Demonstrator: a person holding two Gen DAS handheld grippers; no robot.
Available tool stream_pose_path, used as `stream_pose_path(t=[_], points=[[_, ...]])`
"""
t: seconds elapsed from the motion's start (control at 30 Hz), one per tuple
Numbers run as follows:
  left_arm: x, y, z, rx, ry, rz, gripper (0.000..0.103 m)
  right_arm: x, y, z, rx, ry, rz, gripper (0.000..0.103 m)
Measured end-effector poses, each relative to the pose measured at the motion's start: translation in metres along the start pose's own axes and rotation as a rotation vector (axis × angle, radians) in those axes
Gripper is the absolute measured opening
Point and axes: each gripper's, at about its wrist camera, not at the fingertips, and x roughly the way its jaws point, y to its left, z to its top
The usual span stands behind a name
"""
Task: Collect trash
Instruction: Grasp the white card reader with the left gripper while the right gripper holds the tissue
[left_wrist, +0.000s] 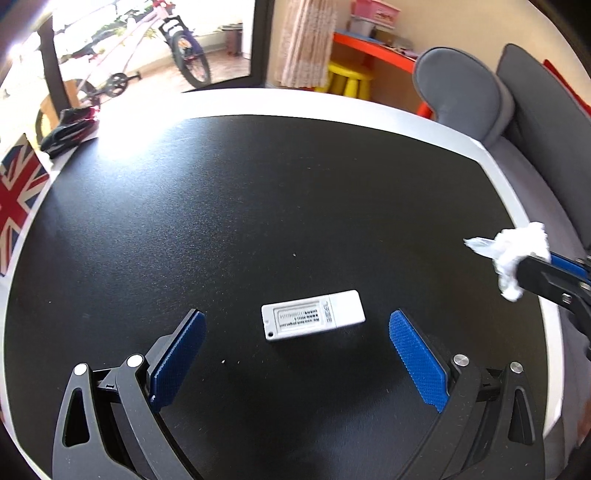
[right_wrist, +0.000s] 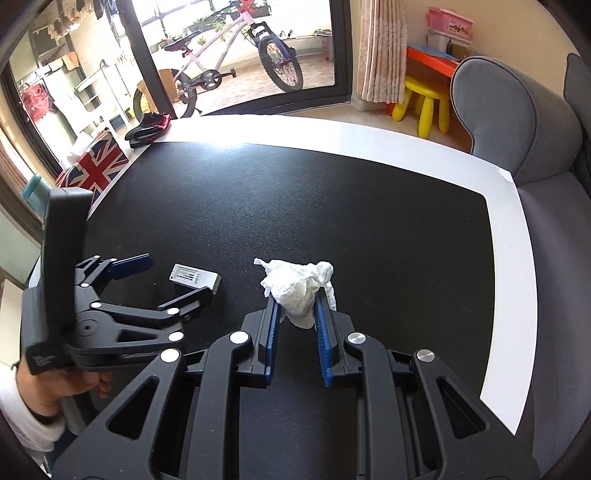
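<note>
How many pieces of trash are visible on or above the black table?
2: a crumpled tissue clamped in the right gripper, and a small white device lying on the table between the open left gripper fingers.

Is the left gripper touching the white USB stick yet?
Apart. In the left wrist view the white USB stick lies flat on the black table, with bare tabletop showing on both sides between it and the open left gripper's blue pads.
</note>
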Motion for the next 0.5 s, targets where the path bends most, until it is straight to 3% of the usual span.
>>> stream_pose_path(t=[0.17,0.37,0.43,0.5], points=[[0.009,-0.005,-0.003,-0.029,-0.027,0.091,0.095,0.002,-0.005,-0.001,0.005,-0.002,0.006,0.018],[0.012,-0.007,-0.008,-0.013,-0.04,0.122,0.095,0.004,-0.005,-0.002,0.007,-0.002,0.011,0.018],[0.011,-0.009,-0.008,-0.006,-0.049,0.121,0.09,0.005,-0.005,-0.003,0.004,-0.001,0.012,0.018],[0.008,-0.009,-0.008,0.003,-0.059,0.117,0.076,0.005,-0.004,-0.003,0.001,-0.001,0.013,0.018]])
